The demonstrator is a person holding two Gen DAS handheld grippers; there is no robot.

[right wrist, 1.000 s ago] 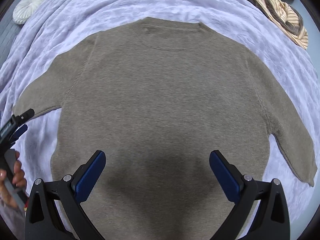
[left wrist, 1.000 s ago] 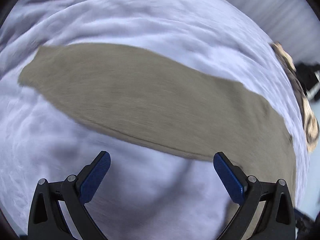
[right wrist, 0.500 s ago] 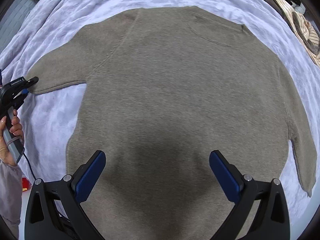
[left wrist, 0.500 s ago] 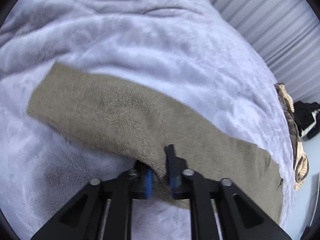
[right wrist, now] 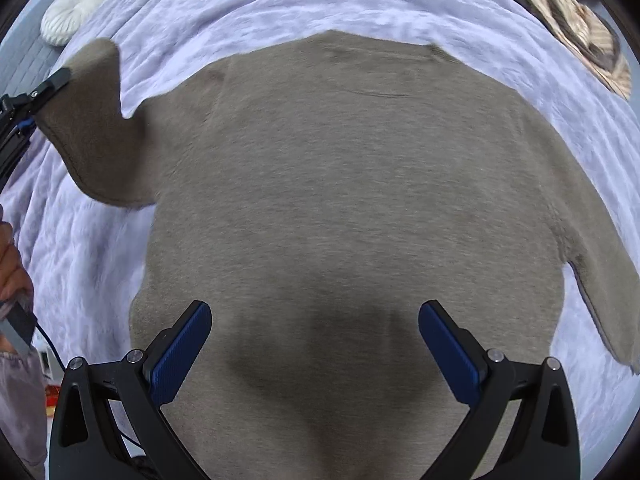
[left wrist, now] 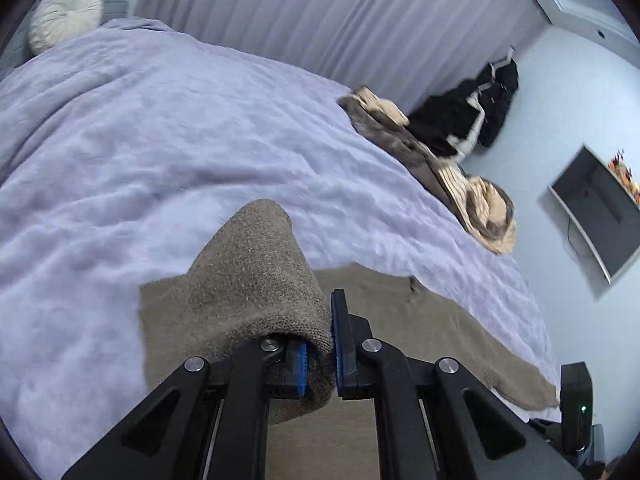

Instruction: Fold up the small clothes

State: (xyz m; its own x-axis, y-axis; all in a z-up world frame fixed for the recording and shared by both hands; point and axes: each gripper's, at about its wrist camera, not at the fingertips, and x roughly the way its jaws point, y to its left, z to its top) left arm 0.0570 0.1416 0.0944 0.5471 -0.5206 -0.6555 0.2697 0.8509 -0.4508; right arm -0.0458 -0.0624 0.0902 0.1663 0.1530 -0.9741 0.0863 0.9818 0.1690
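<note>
A taupe knit sweater [right wrist: 352, 184] lies flat on a lilac blanket, neck at the far side. My left gripper [left wrist: 320, 356] is shut on the sweater's left sleeve [left wrist: 256, 280] near the cuff and holds it lifted off the bed. In the right wrist view the lifted sleeve [right wrist: 92, 128] stands up at the far left, with the left gripper [right wrist: 36, 96] beside it. My right gripper [right wrist: 316, 344] is open and empty, hovering over the sweater's lower body. The right sleeve [right wrist: 600, 280] lies flat.
The lilac blanket [left wrist: 160, 140] covers the bed. A pile of brown and striped clothes [left wrist: 452, 176] lies at the bed's far right edge. A round white cushion [left wrist: 64, 12] sits at the far left. Curtains, dark clothes and a wall screen [left wrist: 600, 204] stand beyond.
My left gripper closed on the left sleeve and has lifted it up off the blanket. My right gripper stays open over the sweater and has shifted a little.
</note>
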